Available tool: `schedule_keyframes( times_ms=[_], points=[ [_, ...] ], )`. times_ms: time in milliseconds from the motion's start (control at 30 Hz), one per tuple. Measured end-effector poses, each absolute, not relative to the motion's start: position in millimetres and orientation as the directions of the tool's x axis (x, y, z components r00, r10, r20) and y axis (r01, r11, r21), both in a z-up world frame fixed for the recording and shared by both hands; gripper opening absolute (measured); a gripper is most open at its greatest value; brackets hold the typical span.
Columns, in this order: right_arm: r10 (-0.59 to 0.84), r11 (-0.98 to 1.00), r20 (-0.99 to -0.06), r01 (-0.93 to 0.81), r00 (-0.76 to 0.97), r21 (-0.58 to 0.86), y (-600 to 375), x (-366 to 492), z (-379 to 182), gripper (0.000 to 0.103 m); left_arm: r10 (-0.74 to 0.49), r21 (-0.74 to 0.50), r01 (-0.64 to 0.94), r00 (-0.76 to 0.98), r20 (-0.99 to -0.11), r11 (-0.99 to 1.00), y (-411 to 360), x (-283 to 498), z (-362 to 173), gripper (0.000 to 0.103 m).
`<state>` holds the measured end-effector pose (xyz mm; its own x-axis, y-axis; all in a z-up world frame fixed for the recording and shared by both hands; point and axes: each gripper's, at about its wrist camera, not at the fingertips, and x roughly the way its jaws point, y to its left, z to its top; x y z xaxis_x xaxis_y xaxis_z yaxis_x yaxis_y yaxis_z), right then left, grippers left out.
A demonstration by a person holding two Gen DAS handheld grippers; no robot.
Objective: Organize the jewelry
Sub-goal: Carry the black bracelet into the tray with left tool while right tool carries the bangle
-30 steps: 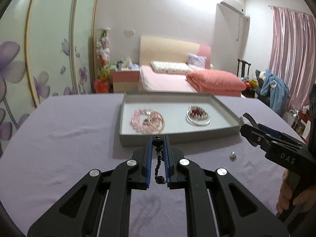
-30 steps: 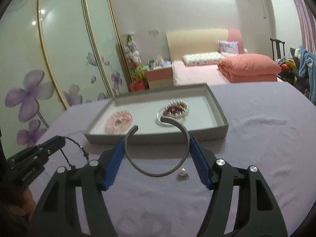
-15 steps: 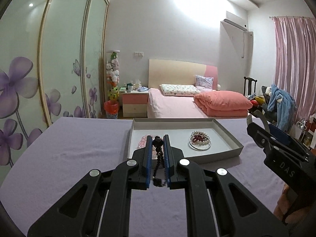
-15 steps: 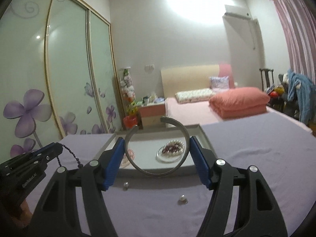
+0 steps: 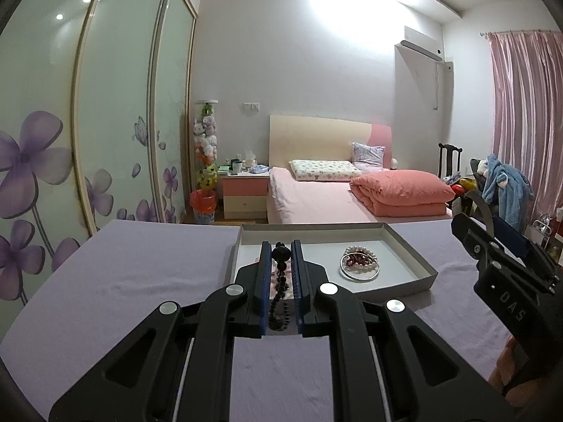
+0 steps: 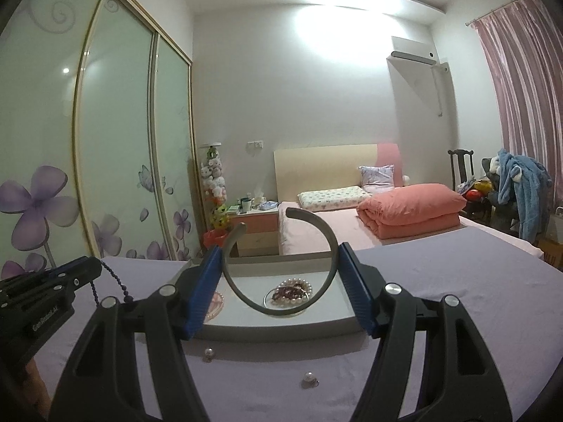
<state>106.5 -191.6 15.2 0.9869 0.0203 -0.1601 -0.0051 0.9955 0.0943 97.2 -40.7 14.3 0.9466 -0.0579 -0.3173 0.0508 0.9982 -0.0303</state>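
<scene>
A: Left wrist view: the left gripper [image 5: 280,256] is clamping the dark bead strand [image 5: 279,283], which is now hanging clear of the purple cloth [image 5: 116,281] instead of trailing near it, so it is ready to carry. The grey tray [image 5: 413,262] is sitting just ahead, pearl bracelets [image 5: 359,263] inside.

B: Right wrist view: the right gripper [image 6: 279,274] is holding the grey open bangle [image 6: 278,263] across its pads, lifted above the tray's near wall. Two loose pearls [image 6: 309,376] are lying on the cloth just before that wall; bare tray floor is showing between the bracelets.
</scene>
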Motion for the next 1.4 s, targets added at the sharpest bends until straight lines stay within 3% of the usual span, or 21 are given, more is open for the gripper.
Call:
schedule_keyframes(
  times_ms=[733,1400],
  points=[
    [0.030,0.994,-0.177,-0.011,0.984,0.112,-200,139,25,0.065,-0.085,-0.039,0.076,0.935,-0.343,0.996,-35,131,17,0.012],
    [0.105,0.986,-0.513,-0.021,0.852,0.167,-207,289,-35,0.065,-0.121,-0.079,0.095,0.870,-0.477,0.992,-41,226,-22,0.012]
  ],
)
